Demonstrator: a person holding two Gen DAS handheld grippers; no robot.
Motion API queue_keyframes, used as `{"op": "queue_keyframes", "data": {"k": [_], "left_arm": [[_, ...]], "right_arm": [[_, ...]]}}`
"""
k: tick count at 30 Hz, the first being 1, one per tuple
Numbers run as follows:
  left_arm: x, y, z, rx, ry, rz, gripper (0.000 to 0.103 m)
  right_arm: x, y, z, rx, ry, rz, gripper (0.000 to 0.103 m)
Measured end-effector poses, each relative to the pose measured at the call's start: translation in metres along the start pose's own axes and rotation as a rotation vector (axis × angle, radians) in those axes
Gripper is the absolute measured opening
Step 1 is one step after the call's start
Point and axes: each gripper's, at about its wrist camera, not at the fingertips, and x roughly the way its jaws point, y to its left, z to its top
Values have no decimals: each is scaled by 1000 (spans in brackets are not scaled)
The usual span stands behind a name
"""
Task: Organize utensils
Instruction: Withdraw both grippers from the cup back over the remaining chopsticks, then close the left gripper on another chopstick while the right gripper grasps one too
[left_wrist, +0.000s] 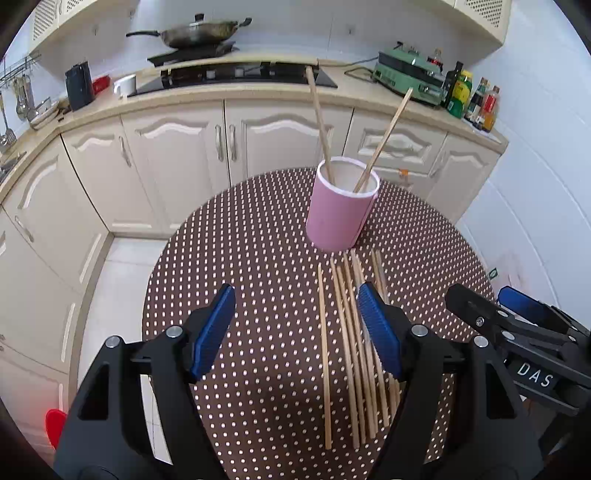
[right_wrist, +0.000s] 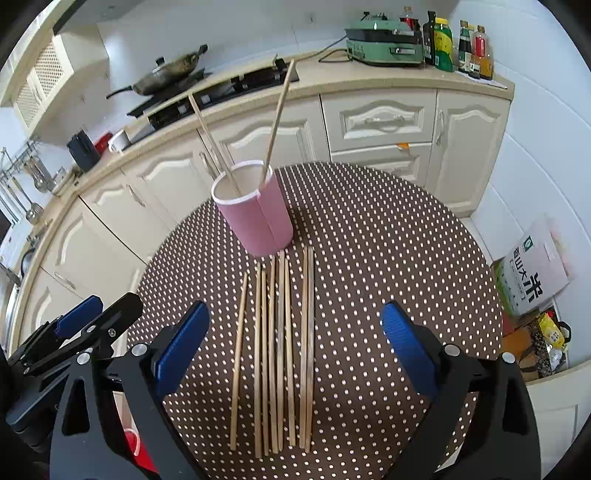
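- blue ribbed pads are lining both fingers of the left gripper (left_wrist: 297, 326) in the left wrist view, and its jaws are standing released, wide apart, with nothing clasped between them.
- the right-hand pad of that gripper is hovering over the row of loose chopsticks (left_wrist: 351, 350); whether it is touching them cannot be told.
- the loose chopsticks are lying flat on the dotted tablecloth (left_wrist: 251, 258), side by side, their long axes running from the near edge toward the pink cup (left_wrist: 341, 214).
- the pink cup is standing upright just beyond the far ends of the row, and two chopsticks in the cup (left_wrist: 319, 122) are leaning outward, one tilting left, the other right.
- the right gripper (left_wrist: 517, 314) is showing at the right edge, beside the table.
- in the right wrist view, the right gripper (right_wrist: 295, 339) is holding its jaws fully spread, empty, straddling the whole row of loose chopsticks (right_wrist: 280, 350) without visibly touching it.
- eight sticks are lying parallel there, pointing away toward the pink cup (right_wrist: 258, 218); one is sitting slightly apart on the left, two are pairing up on the right.
- the pink cup is standing upright near the row's far tips, and its two chopsticks (right_wrist: 275, 122) are spreading in a v.
- the left gripper (right_wrist: 96, 314) is showing at the lower left.
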Motion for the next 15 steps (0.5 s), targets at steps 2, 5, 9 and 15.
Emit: {"op": "queue_keyframes", "data": {"k": [2,5,9,15], "left_arm": [[4,2,-5,1,20,5,69],[12,4,-14,1,54,7,70],[23,8,-24,2,97,10,70],[41,10,-39,0,160,15,70]], "right_arm": [[4,0,-5,-4,19,-7,92],[11,1,-11,-11,45,0,92],[20,2,-19,-20,74,-15,92],[36,0,-30,-29,120,-60,92]]}}
